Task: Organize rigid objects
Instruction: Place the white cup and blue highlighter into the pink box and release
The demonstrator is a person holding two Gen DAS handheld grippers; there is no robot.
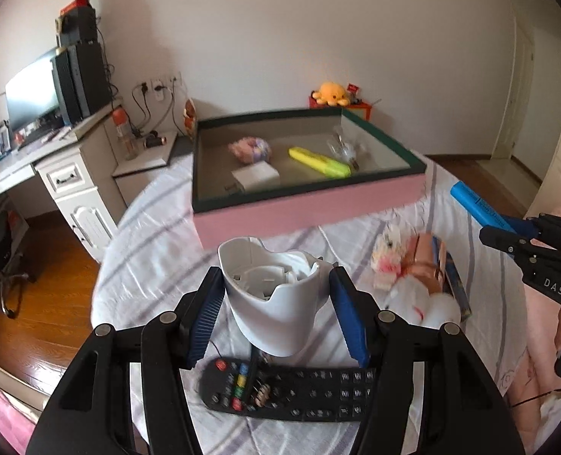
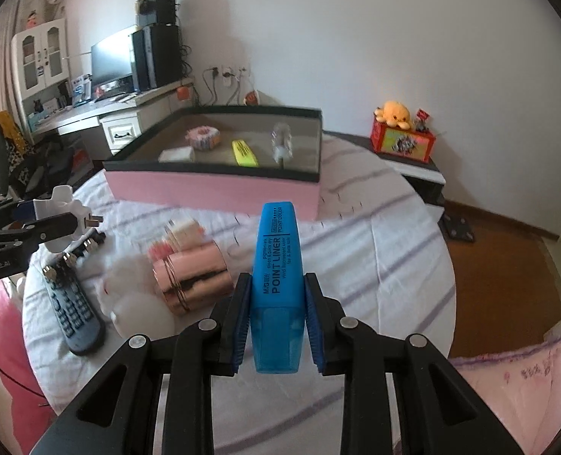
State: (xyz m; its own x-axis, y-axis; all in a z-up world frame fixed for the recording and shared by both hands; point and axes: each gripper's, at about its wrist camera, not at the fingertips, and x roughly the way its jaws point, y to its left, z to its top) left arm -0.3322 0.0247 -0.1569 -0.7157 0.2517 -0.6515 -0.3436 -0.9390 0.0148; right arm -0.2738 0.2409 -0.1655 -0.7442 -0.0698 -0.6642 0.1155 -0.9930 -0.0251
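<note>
While the left gripper holds a white plug, the right gripper squeezes a blue marker near the pink box.

Left gripper clamps a white plug housing between its blue pads, raised above a black remote lying on the striped sheet. Pink box with dark rim sits beyond, holding a yellow highlighter, white block, pastel toy and a clear item. Right gripper enters at the right edge, gripping a blue highlighter. Plush toy and a copper cylinder lie near the box.
</note>
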